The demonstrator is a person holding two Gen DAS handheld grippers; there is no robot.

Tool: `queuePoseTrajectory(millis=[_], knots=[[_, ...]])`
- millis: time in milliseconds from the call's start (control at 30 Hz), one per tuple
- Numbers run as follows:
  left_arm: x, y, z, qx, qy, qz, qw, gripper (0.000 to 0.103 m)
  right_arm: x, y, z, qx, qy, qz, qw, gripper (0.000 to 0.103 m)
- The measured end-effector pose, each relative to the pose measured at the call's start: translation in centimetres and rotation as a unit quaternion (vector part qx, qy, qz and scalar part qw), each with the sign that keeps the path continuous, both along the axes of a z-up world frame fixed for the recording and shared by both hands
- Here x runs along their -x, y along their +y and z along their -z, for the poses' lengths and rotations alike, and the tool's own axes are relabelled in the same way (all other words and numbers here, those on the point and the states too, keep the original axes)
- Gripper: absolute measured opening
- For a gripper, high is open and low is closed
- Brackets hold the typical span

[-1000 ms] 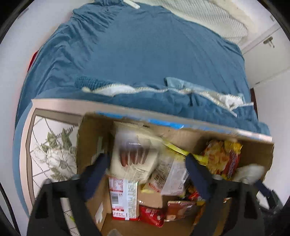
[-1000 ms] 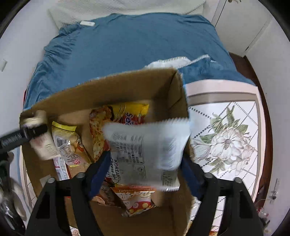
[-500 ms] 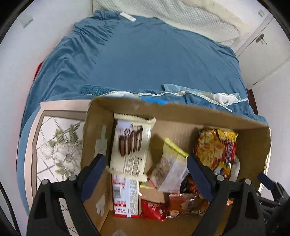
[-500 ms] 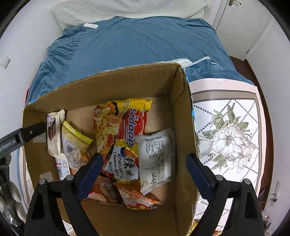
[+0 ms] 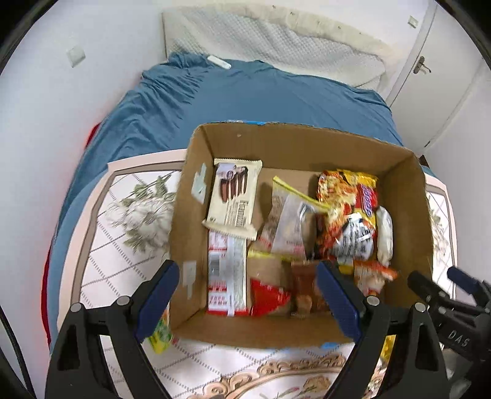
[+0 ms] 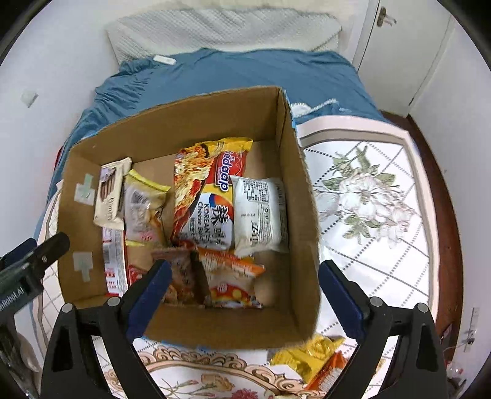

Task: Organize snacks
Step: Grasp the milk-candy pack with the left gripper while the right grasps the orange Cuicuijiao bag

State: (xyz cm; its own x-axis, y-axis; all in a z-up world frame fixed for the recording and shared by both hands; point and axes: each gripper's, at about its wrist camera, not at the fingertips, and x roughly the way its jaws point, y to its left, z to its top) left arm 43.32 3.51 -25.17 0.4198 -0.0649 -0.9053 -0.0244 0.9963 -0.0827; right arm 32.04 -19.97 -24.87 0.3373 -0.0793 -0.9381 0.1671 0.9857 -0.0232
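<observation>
1. The left tongs (image 5: 247, 290) are spread wide and hold nothing. They hang over the near edge of the cardboard box (image 5: 307, 141).
2. The right tongs (image 6: 244, 290) are opening wider right now. Nothing is between them. They hang over the near right part of the same box (image 6: 196, 113).
3. Each pair of tongs shows up at the side of the other camera's view, just beside the box.
4. The snacks are in the box. A white wafer pack (image 5: 234, 196) with brown sticks on it leans on the left wall. Below it lies a red and white pack (image 5: 227, 276).
5. In the middle there is a clear bag with a yellow strip (image 5: 290, 221). Near the front lie a small red pack (image 5: 267, 296) and a brown pack (image 5: 303, 287).
6. On the right lies a big red and yellow Sedaap noodle pack (image 6: 208, 190). A white pack with small print (image 6: 260, 211) lies just beside it, touching the right wall. An orange and white pack (image 6: 230, 282) lies in front of them.
7. The box sits on a blanket with flowers (image 6: 368, 196) spread on a bed with a blue sheet (image 6: 245, 70).
8. Some snacks are not in the box. A yellow and green pack (image 5: 159, 334) lies by its near left corner. Yellow and orange packs (image 6: 316, 359) lie by its near right corner.
9. A white pillow (image 6: 214, 27) lies at the far end of the bed.
</observation>
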Motion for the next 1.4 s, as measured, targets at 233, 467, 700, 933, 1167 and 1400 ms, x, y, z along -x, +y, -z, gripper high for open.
queuePoseTrajectory(millis=[233,467,700,933,1167,1400], knots=[[5.2,0.3,-2.9,-0.006,-0.031,-0.005,0.9995,0.091,4.6,1.6,-4.1,0.011,-0.05,-0.012,0.999,0.099],[9.2,0.2,-6.7,-0.023,-0.072,-0.007,0.9971,0.091,8.9,2.7,-8.0,0.009,-0.088,-0.018,0.996,0.099],[12.5,0.1,-9.2,-0.035,-0.1,-0.016,0.9942,0.091,12.0,3.5,-10.4,-0.009,-0.099,-0.02,0.995,0.099],[14.8,-1.4,-5.9,-0.019,-0.054,-0.021,0.9982,0.091,15.7,-0.8,-7.4,-0.029,-0.048,0.021,0.998,0.1],[16.9,-7.5,3.3,-0.001,0.049,0.012,0.9987,0.091,16.4,-6.8,0.8,0.06,0.101,-0.041,0.992,0.1],[19.0,-12.8,10.4,0.05,0.128,0.01,0.9904,0.091,16.0,-6.8,7.5,0.161,0.204,-0.204,0.944,0.1]])
